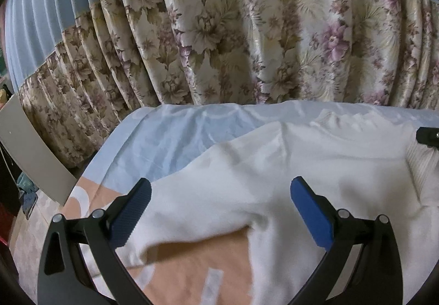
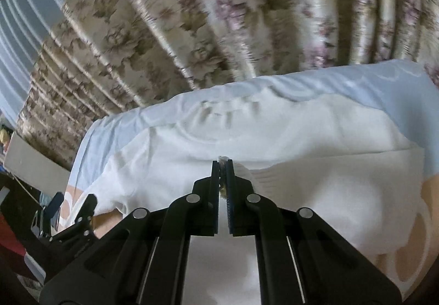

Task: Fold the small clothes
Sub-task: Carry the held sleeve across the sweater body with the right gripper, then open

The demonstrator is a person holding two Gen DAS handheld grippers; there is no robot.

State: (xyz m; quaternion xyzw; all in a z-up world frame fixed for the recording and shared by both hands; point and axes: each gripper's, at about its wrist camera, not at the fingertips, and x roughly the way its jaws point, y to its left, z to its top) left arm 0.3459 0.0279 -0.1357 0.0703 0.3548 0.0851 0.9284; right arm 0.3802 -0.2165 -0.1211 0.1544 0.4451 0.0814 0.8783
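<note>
the white garment (image 1: pixel 274 167) lies spread on the bed (image 1: pixel 170 137), over a sheet of pale blue and peach, with a floral curtain (image 1: pixel 247 38) hanging close behind. the right claw (image 2: pixel 222 165) is pressed together on a ribbed edge of the garment, which looks like a cuff or hem, with a small tuft of cloth showing between the tips. the left claw (image 1: pixel 221 202) has its jaws wide apart and grips nothing, poised just above the garment's near left part where a sleeve runs off over the peach patch. the step in hand appears to be carrying the pinched edge across to make a fold. to do it well, the right claw should lift only enough for the cloth to clear itself, then travel in a straight line so the crease falls even, while the left claw comes down to pin or pinch the opposite side and stop the whole piece from sliding on the smooth sheet. knit cloth like this stretches, so a gentle pull is wiser than a tug. the right claw points forward and low, nearly level with the bed; the left one tilts down from slightly higher at the garment's left side.
</note>
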